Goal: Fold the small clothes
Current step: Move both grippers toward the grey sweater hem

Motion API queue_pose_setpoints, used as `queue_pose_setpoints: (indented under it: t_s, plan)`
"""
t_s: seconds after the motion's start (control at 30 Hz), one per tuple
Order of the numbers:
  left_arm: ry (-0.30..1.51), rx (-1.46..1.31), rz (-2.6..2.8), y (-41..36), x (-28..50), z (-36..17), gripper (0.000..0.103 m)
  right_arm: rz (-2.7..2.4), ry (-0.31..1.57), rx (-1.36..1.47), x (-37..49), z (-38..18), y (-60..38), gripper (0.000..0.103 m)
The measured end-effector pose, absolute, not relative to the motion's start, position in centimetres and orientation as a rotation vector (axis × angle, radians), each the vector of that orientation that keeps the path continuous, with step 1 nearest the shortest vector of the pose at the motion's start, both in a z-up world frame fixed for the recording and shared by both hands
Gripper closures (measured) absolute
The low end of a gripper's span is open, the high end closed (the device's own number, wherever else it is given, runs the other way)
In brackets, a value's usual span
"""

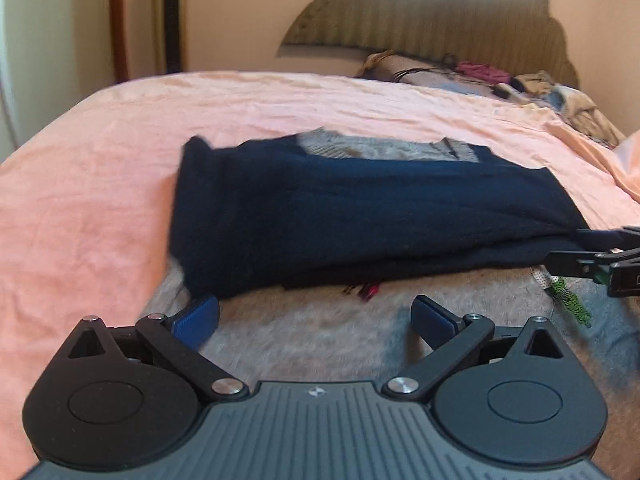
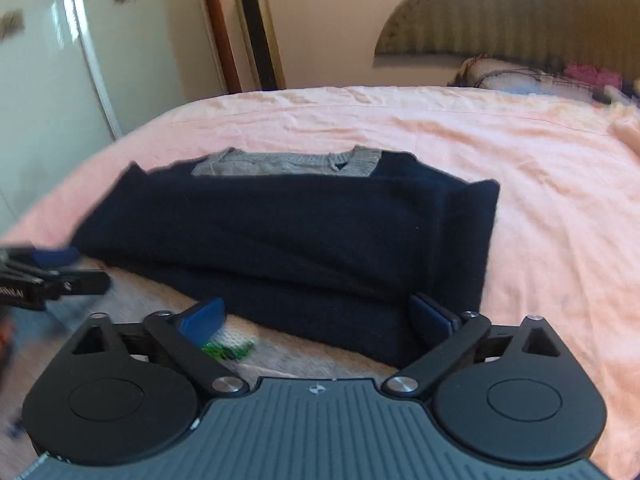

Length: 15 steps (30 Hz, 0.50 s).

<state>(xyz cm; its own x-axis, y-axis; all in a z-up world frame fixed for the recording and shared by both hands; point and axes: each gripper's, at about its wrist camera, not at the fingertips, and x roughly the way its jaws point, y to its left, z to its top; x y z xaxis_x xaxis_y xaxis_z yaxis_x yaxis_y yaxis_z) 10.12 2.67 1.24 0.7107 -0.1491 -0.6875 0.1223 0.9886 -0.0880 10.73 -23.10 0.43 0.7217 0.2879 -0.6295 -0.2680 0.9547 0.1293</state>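
Note:
A small grey sweater [image 1: 320, 344] lies on the pink bed sheet [image 1: 100, 168], its navy sleeves [image 1: 360, 216] folded across the chest and the grey collar [image 2: 288, 164] showing at the far side. My left gripper [image 1: 316, 320] hovers open over the bare grey hem, just short of the navy fold, with nothing between its fingers. My right gripper [image 2: 316, 318] is open too. Its right finger [image 2: 432, 316] rests against the near right corner of the navy sleeves [image 2: 300, 232], but the pads do not press on the cloth. Each gripper shows at the other view's edge: the right gripper [image 1: 566, 248], the left gripper [image 2: 90, 268].
A green embroidered patch [image 1: 568, 300] sits on the sweater's hem. Pillows and loose clothes [image 1: 480, 76] are piled under the striped headboard [image 1: 440, 20]. A tall gold tower unit [image 2: 256, 28] and a pale wardrobe [image 2: 40, 80] stand beyond the bed's far edge.

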Motion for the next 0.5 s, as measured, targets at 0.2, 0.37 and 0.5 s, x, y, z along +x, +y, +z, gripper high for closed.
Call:
queue_pose_setpoints:
  t_s: [0.2,0.37,0.5]
  plan:
    - [0.799,0.044,-0.262,2.3,3.6,1.0,0.0,0.358,0.718,0.1,5.7,2.8,-21.6,0.0]
    - [0.768,0.05,-0.337,3.4,-3.0,1.7,0.0,0.272,0.764,-0.053,0.9,1.1,-20.4,0.002]
    - [0.73,0.166,-0.339,3.3,-6.5,0.6,0.0,0.358,0.766,-0.037,-3.4,0.7,-20.4,0.0]
